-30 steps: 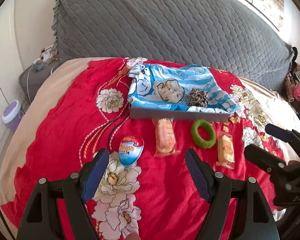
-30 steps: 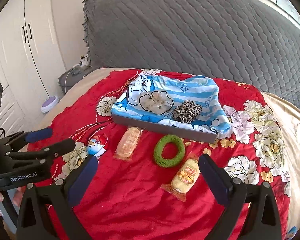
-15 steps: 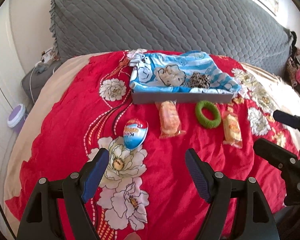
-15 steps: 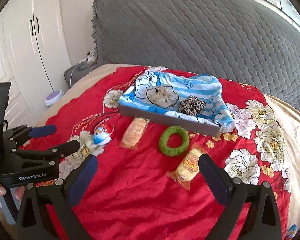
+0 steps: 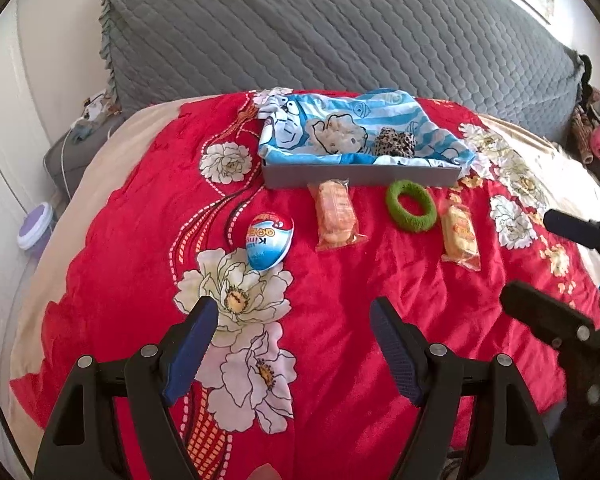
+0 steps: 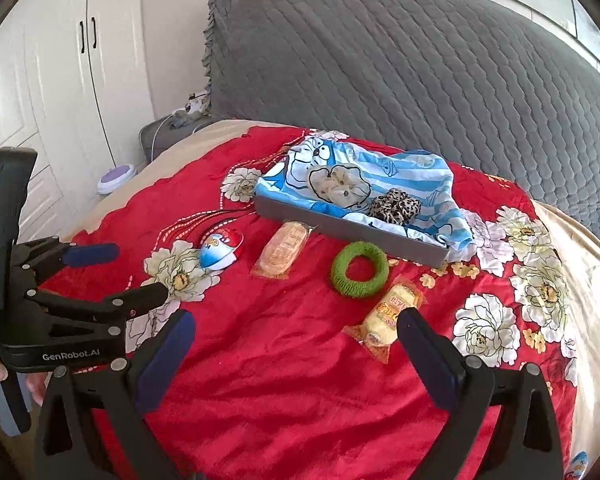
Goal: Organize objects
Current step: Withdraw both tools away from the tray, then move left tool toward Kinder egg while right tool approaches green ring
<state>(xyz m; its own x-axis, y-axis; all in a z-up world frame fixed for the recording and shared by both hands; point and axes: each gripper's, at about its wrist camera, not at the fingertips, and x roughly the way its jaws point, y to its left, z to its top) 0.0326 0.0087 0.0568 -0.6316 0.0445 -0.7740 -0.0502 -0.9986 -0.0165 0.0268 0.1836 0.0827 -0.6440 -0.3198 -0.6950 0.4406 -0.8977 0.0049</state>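
A grey tray (image 5: 360,176) (image 6: 352,230) lined with blue cartoon cloth holds a cream scrunchie (image 5: 334,136) (image 6: 338,184) and a leopard scrunchie (image 5: 394,142) (image 6: 396,206). In front of it on the red bedspread lie a blue-red egg toy (image 5: 269,240) (image 6: 220,253), an orange snack pack (image 5: 336,214) (image 6: 285,250), a green ring scrunchie (image 5: 411,206) (image 6: 359,269) and a yellow snack pack (image 5: 460,236) (image 6: 388,314). My left gripper (image 5: 292,344) (image 6: 126,272) is open and empty, short of the egg. My right gripper (image 6: 296,350) (image 5: 540,264) is open and empty, near the yellow pack.
A grey quilted headboard (image 5: 320,32) stands behind the tray. A nightstand with cables (image 6: 172,128) and a purple-lidded bin (image 6: 116,176) sit left of the bed, by white wardrobes (image 6: 60,80). Clothes (image 5: 596,136) pile at the right.
Both grippers have pulled back and up from the bed, so the objects look smaller and farther away. Both stay open. Nothing on the bed has moved.
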